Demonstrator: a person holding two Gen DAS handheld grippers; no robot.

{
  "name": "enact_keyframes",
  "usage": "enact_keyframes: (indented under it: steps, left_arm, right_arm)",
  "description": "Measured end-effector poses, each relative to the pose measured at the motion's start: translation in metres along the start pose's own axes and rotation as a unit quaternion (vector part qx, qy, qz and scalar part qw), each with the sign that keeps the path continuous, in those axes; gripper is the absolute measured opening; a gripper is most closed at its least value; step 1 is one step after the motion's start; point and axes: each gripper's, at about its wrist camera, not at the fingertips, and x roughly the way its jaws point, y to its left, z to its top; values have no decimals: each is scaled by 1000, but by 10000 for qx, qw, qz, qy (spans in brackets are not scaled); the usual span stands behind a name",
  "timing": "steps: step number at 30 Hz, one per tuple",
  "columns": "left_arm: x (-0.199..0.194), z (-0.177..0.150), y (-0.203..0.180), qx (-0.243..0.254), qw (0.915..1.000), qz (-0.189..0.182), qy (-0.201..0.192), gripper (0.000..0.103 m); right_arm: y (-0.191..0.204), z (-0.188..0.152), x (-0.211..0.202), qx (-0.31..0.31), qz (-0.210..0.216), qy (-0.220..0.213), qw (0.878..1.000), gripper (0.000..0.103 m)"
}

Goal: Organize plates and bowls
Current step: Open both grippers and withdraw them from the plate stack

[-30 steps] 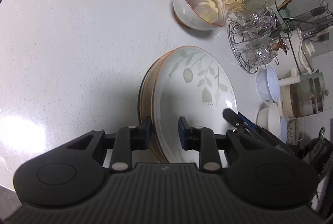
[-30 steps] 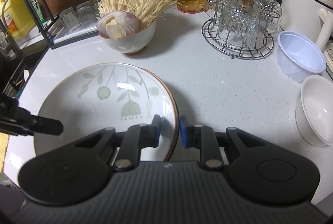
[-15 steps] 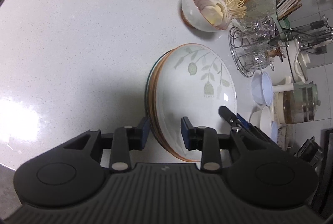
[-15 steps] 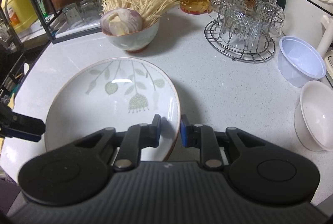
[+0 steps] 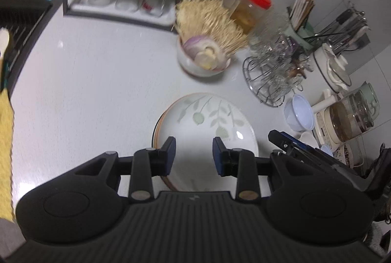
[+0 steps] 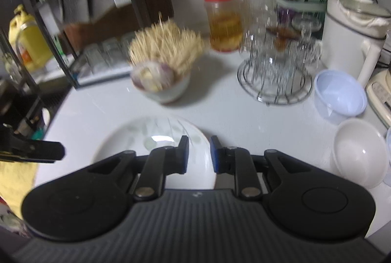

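Low in the middle of the left wrist view, the left tongs [image 5: 193,155] point slanting down at the white bench [image 5: 97,92]. Their two blue pads stand fairly wide apart and nothing is pinched between them. They hang above a stack of plates [image 5: 207,116], which lies flat on the bench. The left edge of the stack shows just past the left pad. The top plate has green leaves painted on it.

At the right side of that view, the tip of the right tongs [image 5: 281,138] pokes in beside the stack.

From the right wrist view, the right tongs [image 6: 199,155] also tilt down over the top plate [image 6: 151,133]. Their pads leave only a narrow gap. The plate's right rim shows through the gap, but the pads do not seem to squeeze it.

Beyond the plates stands a bowl of thin mushrooms and onion [image 6: 161,82]. At the right sit a pale blue bowl [image 6: 339,94] and a white bowl [image 6: 359,155], close together on the bench.
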Motion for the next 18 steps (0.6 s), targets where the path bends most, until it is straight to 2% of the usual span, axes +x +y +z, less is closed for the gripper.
enact_keyframes:
  steps: [3,8,18]
  left_arm:
    - [-14,3,-14,205,9994,60,-283,37]
    - [-31,2,-31,440,9976,85,-523,37]
    - [-47,-15,-59,952,9933,43,-652,37]
  right_arm:
    - [2,8,-20,113,82,-171,9998,22]
    - [5,14,-52,195,209,-414,9987,22]
    - [7,8,-96,405,266,-640,9968,22]
